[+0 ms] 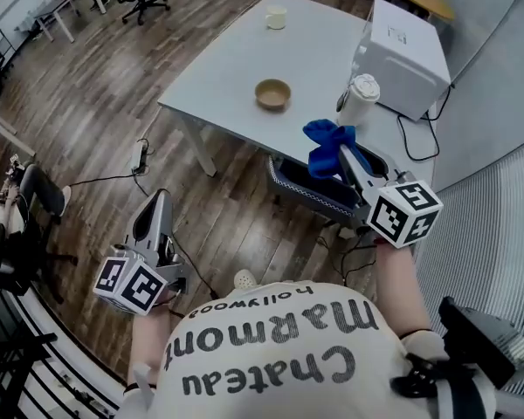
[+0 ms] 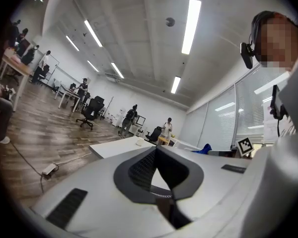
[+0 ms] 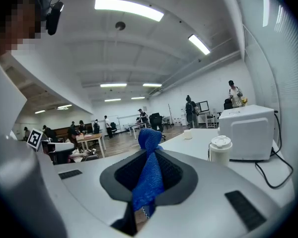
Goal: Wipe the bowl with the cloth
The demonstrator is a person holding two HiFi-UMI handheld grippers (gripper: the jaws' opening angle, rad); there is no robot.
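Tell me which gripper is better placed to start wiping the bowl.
The right. The right gripper is shut on the blue cloth and sits by the table edge, nearer the bowl. The left gripper is shut on nothing, low over the wood floor, farther from the table.

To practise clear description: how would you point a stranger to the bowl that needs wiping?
Find the large white table. The bowl sits alone on its bare middle. It is the only low, wide, tan vessel; the white cup beyond it and the lidded paper cup to its right are taller and pale.
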